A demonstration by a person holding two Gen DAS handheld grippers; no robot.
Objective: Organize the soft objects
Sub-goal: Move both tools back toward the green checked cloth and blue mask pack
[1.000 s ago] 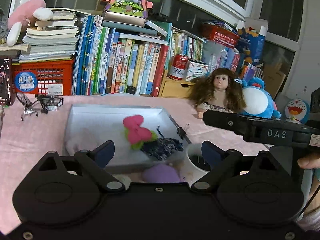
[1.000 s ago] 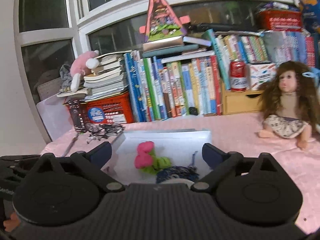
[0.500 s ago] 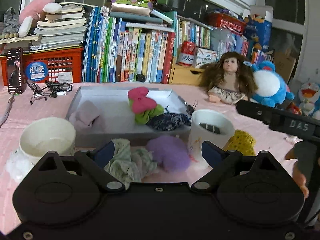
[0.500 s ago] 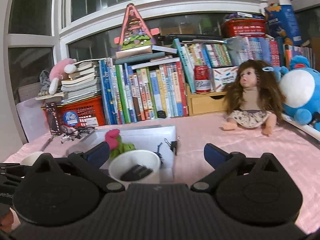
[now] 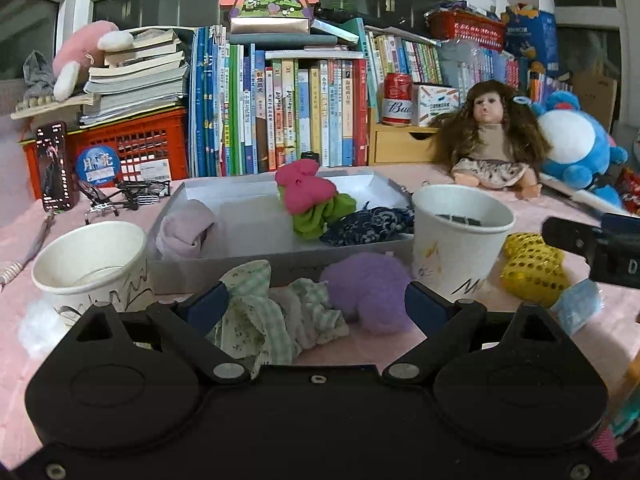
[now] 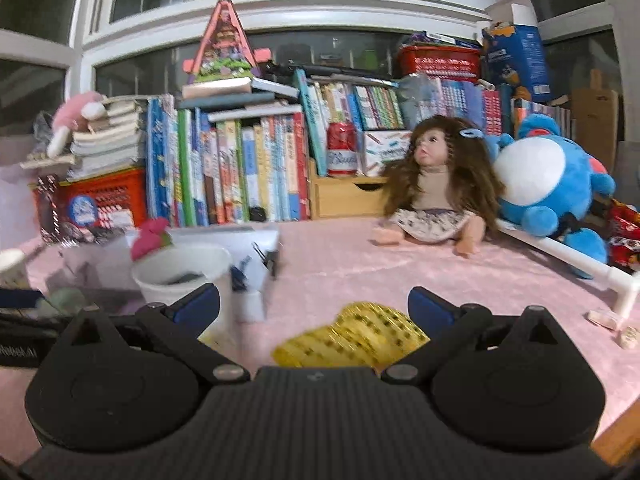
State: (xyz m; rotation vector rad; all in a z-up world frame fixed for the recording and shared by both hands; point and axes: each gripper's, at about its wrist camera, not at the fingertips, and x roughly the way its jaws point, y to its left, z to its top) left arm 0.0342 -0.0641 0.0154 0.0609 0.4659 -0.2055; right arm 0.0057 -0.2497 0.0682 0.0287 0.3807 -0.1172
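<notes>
Books (image 5: 280,112) are lining the far wall; your left gripper (image 5: 316,304) is gaping wide over the green cloth (image 5: 264,320) near the tray (image 5: 224,258), your right gripper (image 6: 314,308) spreading wide above the yellow sponge (image 6: 352,340).

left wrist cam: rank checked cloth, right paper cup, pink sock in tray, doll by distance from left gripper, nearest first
1. Checked cloth, between the open fingers of the left gripper.
2. Right paper cup, just ahead on the right.
3. Pink sock, mid-tray, beyond the cloth.
4. Doll, far right, seated by the books.
</notes>
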